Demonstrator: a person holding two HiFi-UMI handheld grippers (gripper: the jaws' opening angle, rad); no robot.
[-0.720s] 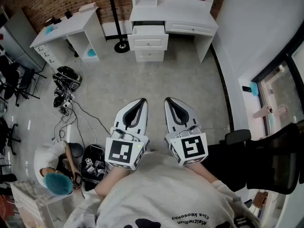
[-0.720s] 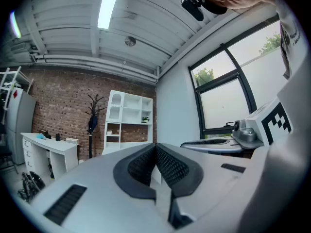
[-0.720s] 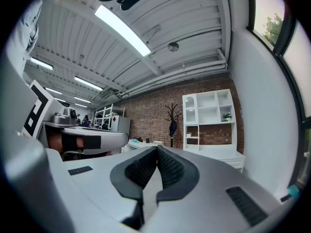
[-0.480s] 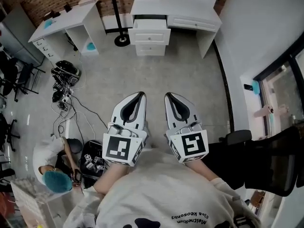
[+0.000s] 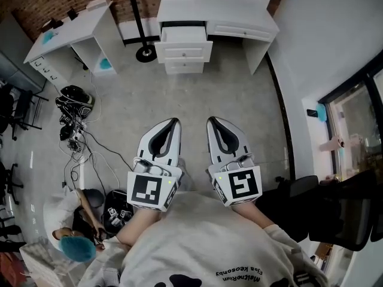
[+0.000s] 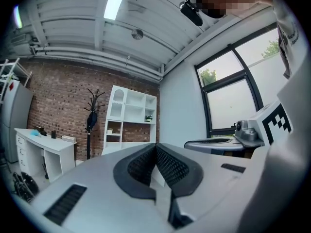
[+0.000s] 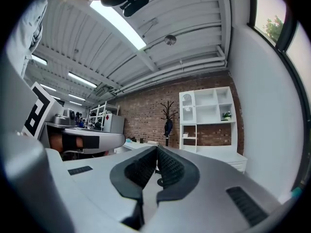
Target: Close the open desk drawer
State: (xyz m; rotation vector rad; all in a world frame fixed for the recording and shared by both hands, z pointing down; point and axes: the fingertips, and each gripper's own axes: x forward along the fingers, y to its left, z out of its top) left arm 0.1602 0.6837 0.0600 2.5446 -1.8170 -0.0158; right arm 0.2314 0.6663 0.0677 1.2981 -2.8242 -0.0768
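A white desk (image 5: pixel 239 12) stands against the brick wall at the top of the head view. The top drawer (image 5: pixel 185 34) of its drawer stack is pulled out over the two drawers below. My left gripper (image 5: pixel 175 121) and right gripper (image 5: pixel 211 121) are held side by side, level, close to my body and far short of the desk. Both are shut with nothing between the pads. The left gripper view shows its ribbed pads (image 6: pixel 167 165) meeting at the tip, with a white shelf unit (image 6: pixel 129 118) beyond. The right gripper view shows its own pads (image 7: pixel 170 166) pressed together.
A second white desk (image 5: pixel 66 24) stands at the upper left, and a coat stand base (image 5: pixel 145 54) lies beside the drawers. Cables and bags (image 5: pixel 73 103) lie on the floor at left. A person (image 5: pixel 75 244) crouches at lower left. A black chair (image 5: pixel 338 211) is at right.
The head view has shifted: the desk sits slightly higher and further left, the crouching person lower. Both grippers keep the same side-by-side pose and stay shut.
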